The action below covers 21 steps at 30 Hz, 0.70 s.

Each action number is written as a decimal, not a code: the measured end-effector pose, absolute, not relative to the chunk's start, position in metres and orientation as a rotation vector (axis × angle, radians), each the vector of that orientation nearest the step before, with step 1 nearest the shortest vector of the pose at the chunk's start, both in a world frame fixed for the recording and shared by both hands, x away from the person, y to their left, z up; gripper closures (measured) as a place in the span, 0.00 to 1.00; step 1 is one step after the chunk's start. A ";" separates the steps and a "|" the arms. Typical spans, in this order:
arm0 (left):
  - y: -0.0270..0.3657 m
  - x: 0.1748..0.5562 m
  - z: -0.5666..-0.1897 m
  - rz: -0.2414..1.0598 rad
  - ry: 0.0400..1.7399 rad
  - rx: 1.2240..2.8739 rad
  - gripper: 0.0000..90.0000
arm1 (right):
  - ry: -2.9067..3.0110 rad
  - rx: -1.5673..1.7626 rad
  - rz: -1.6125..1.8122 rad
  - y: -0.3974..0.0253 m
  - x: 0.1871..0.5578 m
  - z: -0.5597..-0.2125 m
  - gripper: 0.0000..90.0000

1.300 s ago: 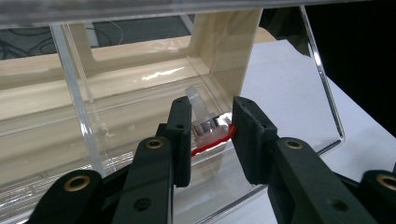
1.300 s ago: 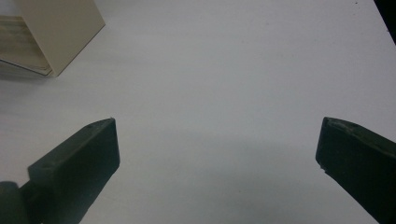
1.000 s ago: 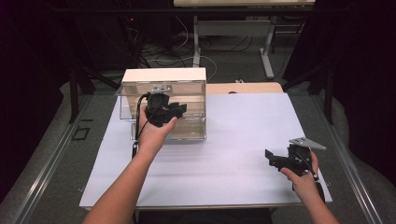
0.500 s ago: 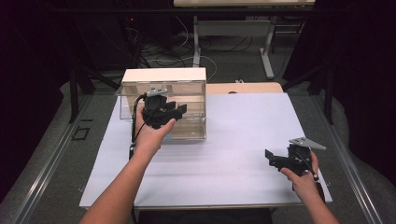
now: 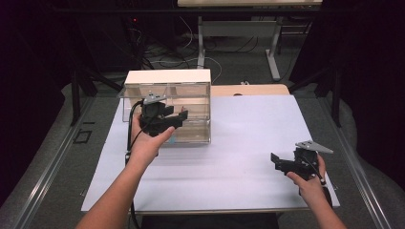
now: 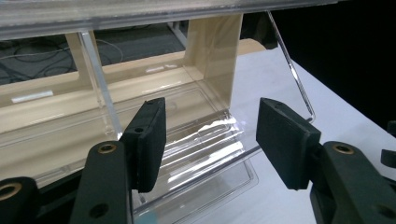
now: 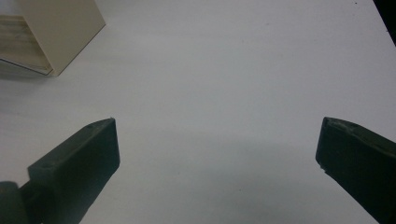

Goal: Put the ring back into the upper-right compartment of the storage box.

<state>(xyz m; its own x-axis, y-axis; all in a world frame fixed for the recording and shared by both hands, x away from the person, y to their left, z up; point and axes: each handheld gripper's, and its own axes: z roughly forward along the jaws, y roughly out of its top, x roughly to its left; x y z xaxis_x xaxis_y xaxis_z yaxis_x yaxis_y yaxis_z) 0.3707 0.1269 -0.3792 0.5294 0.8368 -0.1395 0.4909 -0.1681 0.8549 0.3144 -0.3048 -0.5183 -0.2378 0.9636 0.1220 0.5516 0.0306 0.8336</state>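
One white table [image 5: 239, 143], dark surroundings

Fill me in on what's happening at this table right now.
A person works at a white table with a two-jaw gripper in each hand. The left gripper is up against the front of a clear plastic box with a cream top and back, its jaws open around the box's clear front panel without clamping it. The right gripper sits low over bare tabletop near the right front corner, jaws wide open and holding nothing.
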 end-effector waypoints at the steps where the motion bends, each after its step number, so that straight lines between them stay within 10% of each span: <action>1: 0.128 0.370 -0.379 0.470 1.097 1.821 0.47 | 1.829 1.532 1.112 -0.305 0.314 -0.518 0.00; 21: 0.160 0.342 -0.365 0.531 1.050 1.851 0.35 | 1.818 1.536 1.114 -0.306 0.312 -0.517 0.00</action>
<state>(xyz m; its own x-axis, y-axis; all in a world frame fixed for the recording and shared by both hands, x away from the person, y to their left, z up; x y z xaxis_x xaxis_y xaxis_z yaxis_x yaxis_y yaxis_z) 0.3419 0.1598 -0.3655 0.5445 0.8362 -0.0656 0.4427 -0.2201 0.8692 0.3120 -0.3059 -0.5172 -0.2318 0.9649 0.1236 0.5482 0.0246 0.8360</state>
